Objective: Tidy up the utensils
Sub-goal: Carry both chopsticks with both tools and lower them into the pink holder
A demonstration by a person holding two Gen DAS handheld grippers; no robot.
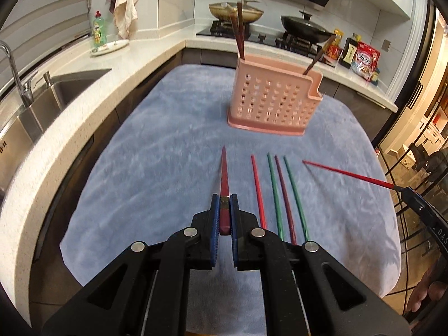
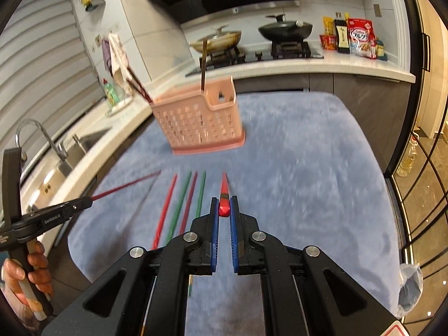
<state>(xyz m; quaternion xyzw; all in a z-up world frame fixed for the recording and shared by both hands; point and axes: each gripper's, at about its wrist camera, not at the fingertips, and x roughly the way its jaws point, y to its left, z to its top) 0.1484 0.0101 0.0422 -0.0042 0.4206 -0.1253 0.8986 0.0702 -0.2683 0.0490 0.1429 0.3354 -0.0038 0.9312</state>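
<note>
A pink perforated utensil holder point(image 1: 273, 100) point(image 2: 200, 124) stands on the blue cloth, with brown chopsticks point(image 1: 240, 32) standing in it. My left gripper point(image 1: 224, 200) is shut on a dark red chopstick point(image 1: 224, 173) that points toward the holder, held above the cloth. My right gripper point(image 2: 224, 201) is shut on a bright red chopstick point(image 2: 224, 189); it also shows in the left wrist view point(image 1: 347, 175). Several chopsticks lie side by side on the cloth: a red one point(image 1: 258, 190), a green one point(image 1: 274, 193), a maroon one point(image 1: 284, 196) and another green one point(image 1: 295, 193).
The blue cloth point(image 1: 168, 140) covers a table. A sink with faucet point(image 1: 56, 95) is at the left. A stove with two pans point(image 1: 302, 26) is behind. Food packets point(image 1: 364, 58) stand at the back right. A glass partition point(image 2: 420, 168) lies on the right.
</note>
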